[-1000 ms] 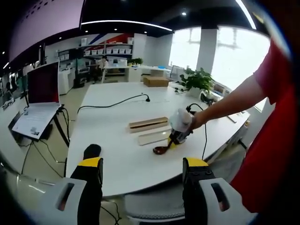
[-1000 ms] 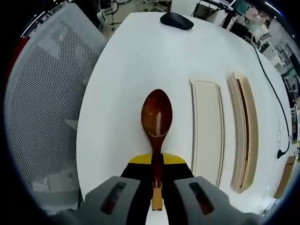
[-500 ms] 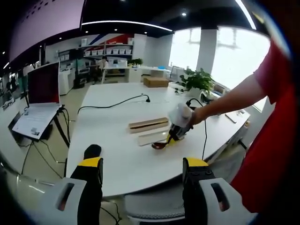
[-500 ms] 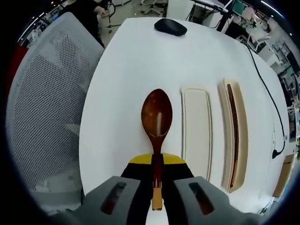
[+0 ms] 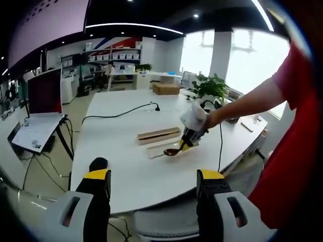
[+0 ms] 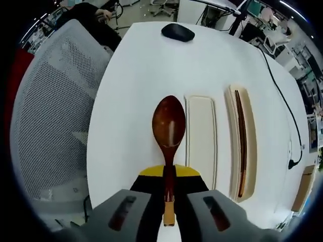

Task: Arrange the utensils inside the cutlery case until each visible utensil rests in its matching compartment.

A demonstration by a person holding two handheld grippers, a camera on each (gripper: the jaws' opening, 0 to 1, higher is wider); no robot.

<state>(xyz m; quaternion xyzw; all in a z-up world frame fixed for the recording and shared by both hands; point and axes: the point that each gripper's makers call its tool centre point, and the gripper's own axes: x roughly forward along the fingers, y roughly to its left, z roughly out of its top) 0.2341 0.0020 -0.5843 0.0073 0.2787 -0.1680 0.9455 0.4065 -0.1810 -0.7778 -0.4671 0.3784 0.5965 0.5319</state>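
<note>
A white table [image 6: 136, 75] seen from two hand-held grippers. In the right gripper view, the right gripper [image 6: 169, 201] has its jaws closed tight on the handle of a dark wooden spoon [image 6: 169, 126], which points straight ahead with its bowl raised above the tabletop. Just to the right of the bowl lies a long, shallow cream tray [image 6: 201, 136], apparently one half of the cutlery case and holding nothing. Beyond it, apart by a strip of bare table, lies the other half of the case [image 6: 240, 141], with a slim dark stick (probably chopsticks, too thin to be sure) resting along its groove.

Judged from this, one utensil is already seated and the spoon is still in the air, so the placing step is left. Which half the spoon belongs in cannot be told.

In the left gripper view, the left gripper [image 5: 154, 184] hangs back off the near table edge, jaws wide apart and holding nothing. The person's arm reaches across with the spoon over the case.

Room to move is good: bare table lies around both halves. A black computer mouse [image 6: 175, 32] sits well away at the far end, a black cable [image 6: 282, 96] runs beyond the case, and a mesh chair [image 6: 48, 116] stands off the table's left edge.
</note>
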